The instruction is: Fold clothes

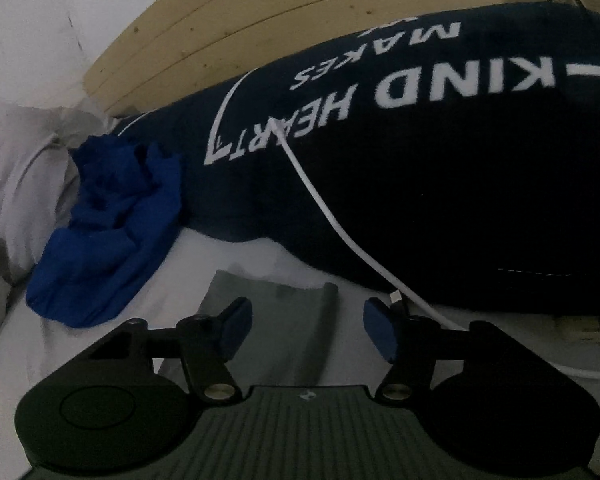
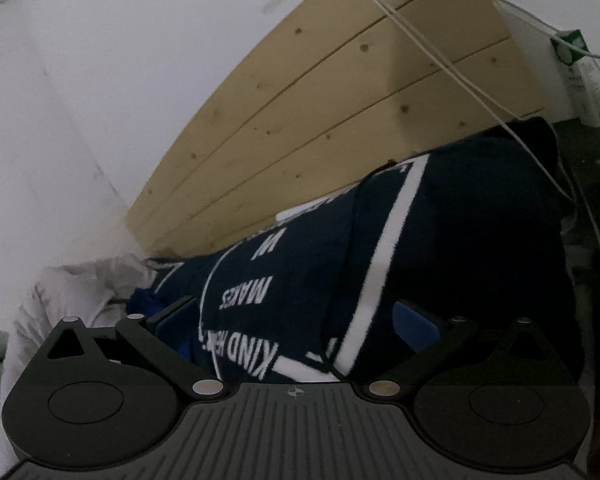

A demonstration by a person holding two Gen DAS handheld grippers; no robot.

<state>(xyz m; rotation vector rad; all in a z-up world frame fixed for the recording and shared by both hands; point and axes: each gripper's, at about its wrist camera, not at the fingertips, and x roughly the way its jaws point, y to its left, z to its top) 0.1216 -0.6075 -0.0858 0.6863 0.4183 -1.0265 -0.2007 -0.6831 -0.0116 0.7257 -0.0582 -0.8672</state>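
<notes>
1. The left gripper (image 1: pixel 307 326) hangs low over the white bed sheet (image 1: pixel 236 252), its blue pads spread apart with nothing between them. A grey-green folded piece (image 1: pixel 284 320) lies flat on the sheet directly under and just beyond it, toward 12 o'clock.
2. The crumpled blue garment (image 1: pixel 112 224) sits at about 10 o'clock from the left gripper, near but not touching it. It is bunched in a heap with its long axis running roughly from 7 to 1 o'clock, and its far end is against the navy printed pillow (image 1: pixel 420 152).
3. A white charging cable (image 1: pixel 324 208) drapes down over the pillow, and its plug ends just beside the left gripper's right finger, at 1 o'clock. I judge it could snag on any reach forward.
4. The right gripper (image 2: pixel 296 320) is spread wide and sits close against the navy printed pillow, which fills the gap between its fingers. Whether the pads touch the fabric cannot be told.
5. From the right wrist view only a sliver of the blue garment (image 2: pixel 146 298) shows, at 10 o'clock behind the left finger. The left gripper looks the nearer one to it.
6. Hard to make out: what kind of garment the blue heap is, where its edges or openings lie, and whether the grey-green piece is clothing that is already folded. The light is dim and the wooden headboard (image 2: pixel 340 120) closes off the back of the bed.
</notes>
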